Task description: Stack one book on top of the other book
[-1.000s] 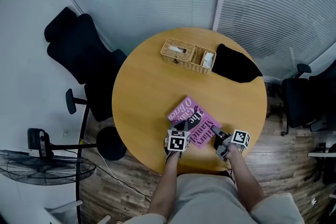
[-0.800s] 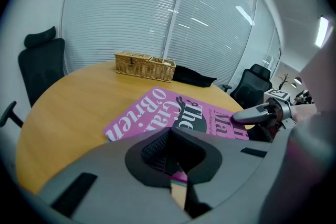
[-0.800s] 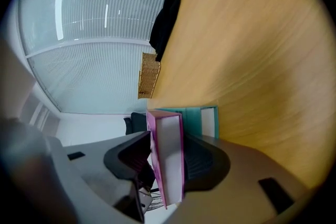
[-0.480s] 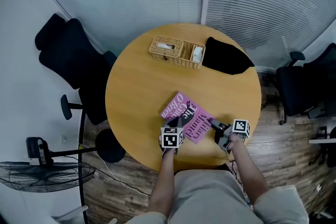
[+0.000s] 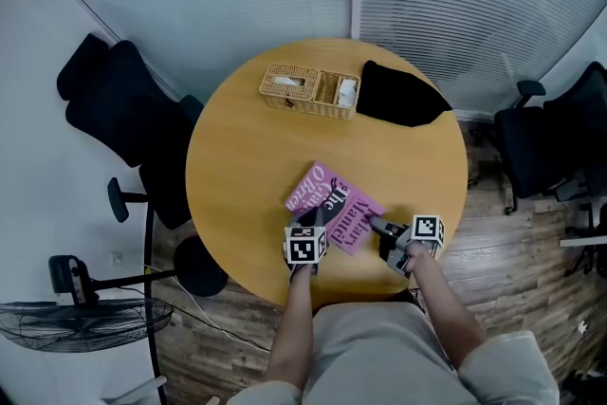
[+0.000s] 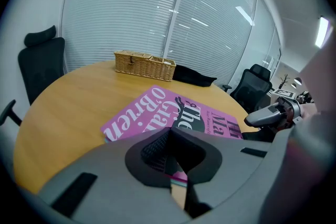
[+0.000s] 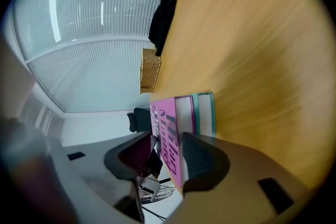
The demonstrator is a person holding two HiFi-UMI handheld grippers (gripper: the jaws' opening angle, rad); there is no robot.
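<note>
A pink book [image 5: 334,206] lies on the round wooden table [image 5: 256,166], on top of a teal book [image 7: 206,113] whose edge shows beneath it. My left gripper [image 5: 314,217] is at the pink book's near left edge. In the left gripper view its jaws [image 6: 169,134] meet tip to tip over the pink book [image 6: 157,113] and grip nothing. My right gripper [image 5: 374,225] is rolled onto its side at the right corner. Its jaws [image 7: 167,140] straddle the pink cover [image 7: 164,128] and have just been closing. A gap still shows beside one pad.
A wicker basket [image 5: 309,90] and a black cloth [image 5: 398,97] sit at the table's far edge. Black office chairs stand to the left [image 5: 119,109] and right [image 5: 545,147], and a floor fan [image 5: 85,318] is at lower left. The table's rim is just behind both grippers.
The head view has shifted a little to the left. Both grippers stay at the pink book's near corners, and the book lies where it did.
</note>
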